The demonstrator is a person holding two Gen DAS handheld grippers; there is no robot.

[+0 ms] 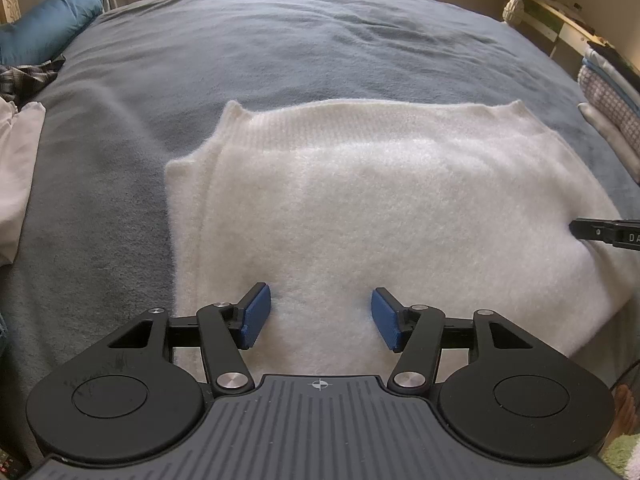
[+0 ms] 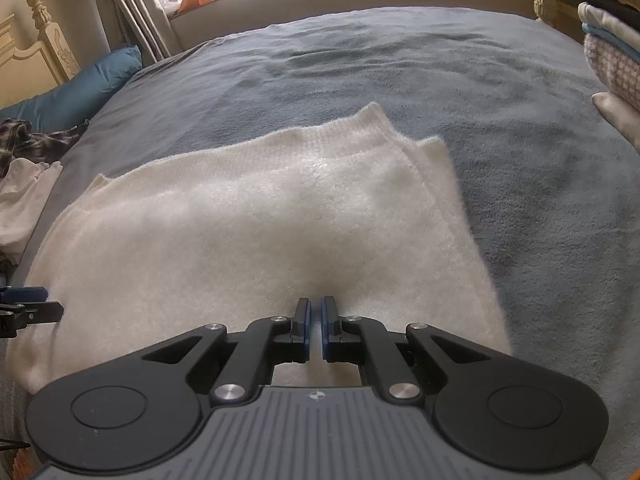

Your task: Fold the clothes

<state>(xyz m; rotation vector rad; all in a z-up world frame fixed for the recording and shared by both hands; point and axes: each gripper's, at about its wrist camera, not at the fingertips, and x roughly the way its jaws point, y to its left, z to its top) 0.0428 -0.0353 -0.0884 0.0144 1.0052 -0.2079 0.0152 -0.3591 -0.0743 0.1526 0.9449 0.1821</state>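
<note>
Two hand-held grippers, white sweater [image 1: 360, 200] beneath

One sweater [image 1: 360, 208], two grippers [image 1: 320, 312].

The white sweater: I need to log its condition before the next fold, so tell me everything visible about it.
The white sweater is a fuzzy, soft-looking knit with a ribbed band along its far edge. It lies flat on the blue-grey blanket, already folded, with layered edges showing at its sides. The left claw stands open over its near edge; the right claw is shut there, whether pinching fabric is unclear.
</note>
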